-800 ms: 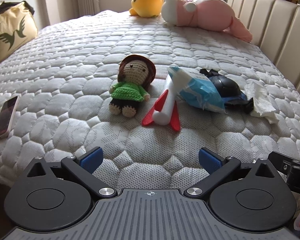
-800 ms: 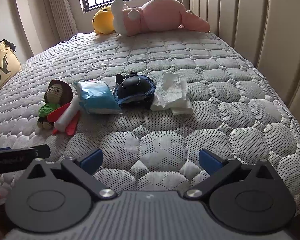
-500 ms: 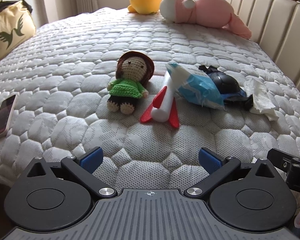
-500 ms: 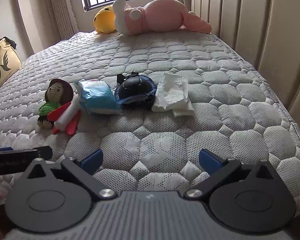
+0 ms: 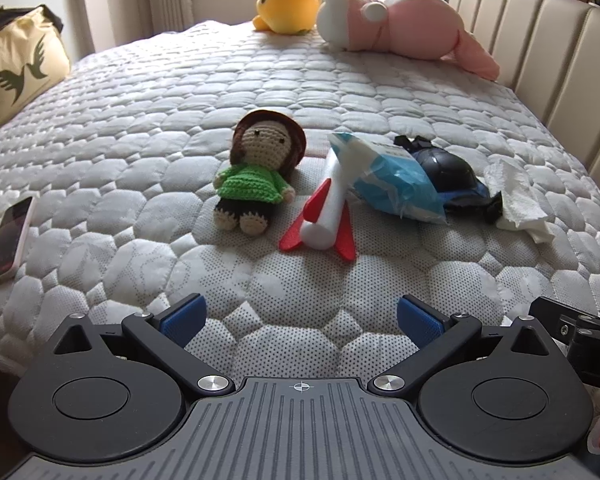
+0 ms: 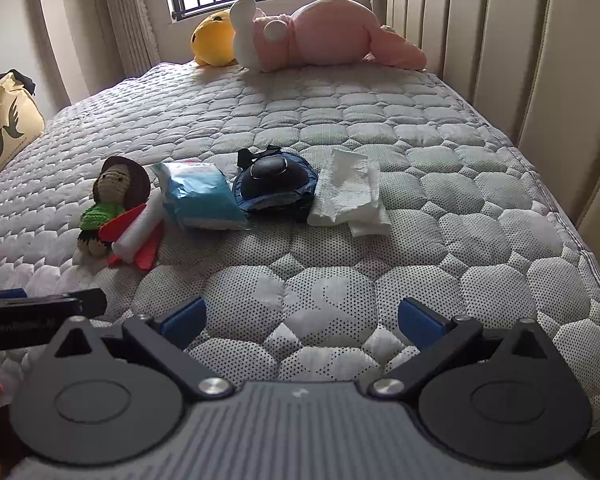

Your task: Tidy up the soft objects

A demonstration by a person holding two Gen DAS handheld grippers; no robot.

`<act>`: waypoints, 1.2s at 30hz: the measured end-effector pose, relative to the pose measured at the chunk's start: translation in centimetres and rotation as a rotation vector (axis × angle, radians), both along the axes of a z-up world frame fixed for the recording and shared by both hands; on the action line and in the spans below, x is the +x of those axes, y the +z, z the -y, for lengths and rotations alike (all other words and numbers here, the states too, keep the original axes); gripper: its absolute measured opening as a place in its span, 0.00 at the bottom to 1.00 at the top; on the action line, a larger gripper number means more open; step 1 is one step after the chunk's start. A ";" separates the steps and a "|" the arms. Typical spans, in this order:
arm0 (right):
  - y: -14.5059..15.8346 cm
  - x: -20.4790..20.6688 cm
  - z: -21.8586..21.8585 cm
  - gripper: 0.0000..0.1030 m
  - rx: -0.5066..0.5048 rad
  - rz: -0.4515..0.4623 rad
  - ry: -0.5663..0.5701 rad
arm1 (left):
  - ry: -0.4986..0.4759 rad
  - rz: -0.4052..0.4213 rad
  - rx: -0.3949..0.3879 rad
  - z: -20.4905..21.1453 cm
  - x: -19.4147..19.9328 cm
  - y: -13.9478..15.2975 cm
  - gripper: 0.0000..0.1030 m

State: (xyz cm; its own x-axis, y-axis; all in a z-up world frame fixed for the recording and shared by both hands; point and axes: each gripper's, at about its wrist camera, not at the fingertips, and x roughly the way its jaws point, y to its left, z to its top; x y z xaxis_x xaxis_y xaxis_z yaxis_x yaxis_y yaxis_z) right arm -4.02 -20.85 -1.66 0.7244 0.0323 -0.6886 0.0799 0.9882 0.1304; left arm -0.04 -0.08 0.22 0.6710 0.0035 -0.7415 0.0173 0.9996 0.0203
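Note:
A crocheted doll (image 5: 256, 172) (image 6: 110, 200) in a green top sits on the quilted mattress (image 5: 140, 120) (image 6: 340, 280). Right of it lie a red and white foam rocket (image 5: 324, 216) (image 6: 136, 232), a blue tissue pack (image 5: 392, 178) (image 6: 200, 194), a dark blue cap (image 5: 448, 178) (image 6: 274, 182) and a white tissue (image 5: 516, 200) (image 6: 348, 194). My left gripper (image 5: 300, 316) is open over the near mattress, short of the rocket. My right gripper (image 6: 302, 316) is also open, empty, short of the cap and tissue.
A yellow plush (image 5: 286, 6) (image 6: 214, 40) and a pink and white plush (image 5: 400, 20) (image 6: 320, 34) lie at the far end by the window. A phone (image 5: 8, 240) rests near the left edge. A beige padded headboard (image 6: 520, 60) runs along the right. A yellow bag (image 5: 16, 68) stands left.
Both grippers have edged forward a little toward the row of objects, still open. Nothing on the bed has moved.

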 end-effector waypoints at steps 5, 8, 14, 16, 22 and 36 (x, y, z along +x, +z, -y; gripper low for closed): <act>0.1 0.1 0.0 1.00 -0.002 0.000 -0.001 | -0.002 0.001 0.001 0.0 -0.1 0.1 1.00; 0.1 0.1 0.1 1.00 -0.001 -0.002 -0.001 | -0.003 0.000 0.003 0.2 -0.1 0.0 1.00; 0.0 0.0 -0.1 1.00 -0.003 -0.005 0.002 | -0.004 -0.001 0.003 0.1 -0.1 -0.1 1.00; 0.0 -0.1 -0.2 1.00 -0.005 -0.007 0.004 | -0.003 -0.001 0.003 0.0 -0.1 -0.1 1.00; -0.1 0.1 0.3 1.00 0.000 -0.013 0.001 | 0.001 -0.003 0.002 -0.2 -0.1 -0.2 1.00; -0.6 0.6 0.7 1.00 0.013 -0.033 -0.001 | -0.002 -0.015 0.009 0.0 0.2 -0.6 1.00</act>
State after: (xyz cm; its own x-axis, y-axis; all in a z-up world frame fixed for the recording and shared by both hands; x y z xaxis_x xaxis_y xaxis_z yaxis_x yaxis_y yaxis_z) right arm -3.42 -21.52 -2.28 0.7016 0.0410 -0.7114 0.0849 0.9864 0.1406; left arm 0.13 -0.11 -0.39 0.6599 0.0090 -0.7513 0.0192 0.9994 0.0288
